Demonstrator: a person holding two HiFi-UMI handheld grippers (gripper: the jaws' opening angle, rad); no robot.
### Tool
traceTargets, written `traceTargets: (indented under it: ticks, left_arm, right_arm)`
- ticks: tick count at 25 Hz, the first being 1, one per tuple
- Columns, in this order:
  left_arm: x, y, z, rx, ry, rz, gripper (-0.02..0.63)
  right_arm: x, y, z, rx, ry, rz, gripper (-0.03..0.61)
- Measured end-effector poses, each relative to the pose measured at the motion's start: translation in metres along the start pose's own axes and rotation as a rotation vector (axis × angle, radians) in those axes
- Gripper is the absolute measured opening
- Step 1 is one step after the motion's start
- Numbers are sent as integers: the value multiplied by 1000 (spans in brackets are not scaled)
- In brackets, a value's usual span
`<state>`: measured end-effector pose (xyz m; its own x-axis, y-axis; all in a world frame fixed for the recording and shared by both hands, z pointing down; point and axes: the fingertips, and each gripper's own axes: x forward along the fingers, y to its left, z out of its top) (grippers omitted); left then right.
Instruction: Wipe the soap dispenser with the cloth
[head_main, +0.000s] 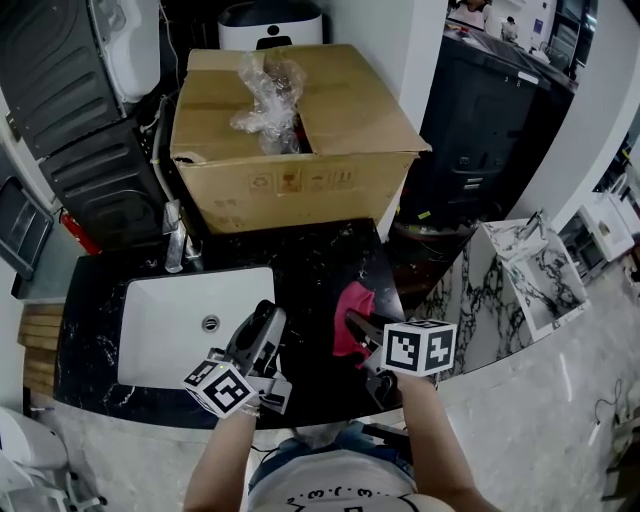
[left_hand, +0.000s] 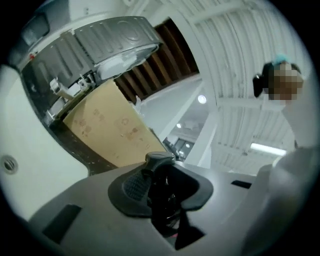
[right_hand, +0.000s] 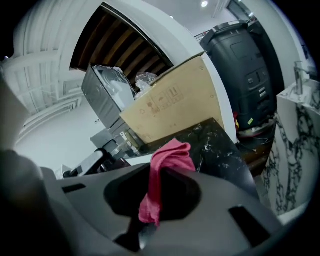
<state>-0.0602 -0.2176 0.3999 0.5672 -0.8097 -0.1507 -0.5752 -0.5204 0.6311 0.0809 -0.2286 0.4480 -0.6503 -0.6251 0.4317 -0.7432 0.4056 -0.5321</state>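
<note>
My left gripper (head_main: 262, 320) hangs over the front right corner of the sink, and its jaws are closed on a dark soap dispenser. In the left gripper view the dispenser's black pump head (left_hand: 159, 161) sticks up between the jaws of the left gripper (left_hand: 160, 197); its body is hidden. A pink cloth (head_main: 352, 315) is pinched in my right gripper (head_main: 358, 325), just right of the left one and above the black counter. Seen from the right gripper view, the cloth (right_hand: 167, 162) droops out of the right gripper (right_hand: 150, 202). Cloth and dispenser are apart.
A white sink (head_main: 160, 330) with a faucet (head_main: 175, 245) is set in the black marble counter (head_main: 320, 260). A big cardboard box (head_main: 330, 130) with crumpled plastic (head_main: 265, 95) stands behind it. The counter's right edge drops off. A person (left_hand: 295, 145) stands beside the left gripper.
</note>
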Motion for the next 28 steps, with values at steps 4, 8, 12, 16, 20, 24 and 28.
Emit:
traceTargets:
  ticks: [4,8,12,16,20,24,28]
  left_arm:
    - [8,4,24,-268,-109,-62,106]
    - [15,-1,34,-444,-163,-132,107]
    - [15,0,39,-496,-194,-138,107]
    - [11,8,47,-550,-242,-126,106]
    - [8,14,59,-612,-302,-128,106]
    - [4,19,66,-640,-331,-140,106]
    - [-6,20,71,-723,-383,-188,107]
  right_arm:
    - [-10,13,13,-39,-65,73,49]
    - [-17,39,30,-131,-164,189,49]
    - [-15,56,38,-175,-194,259,49]
    - [-18,76,36,-232,-198,315,49]
    - [-24,103,28,-316,-181,390,49]
    - [-26,119,16,-384,-142,441,49]
    - [-30,122,15,-443,-132,436,49]
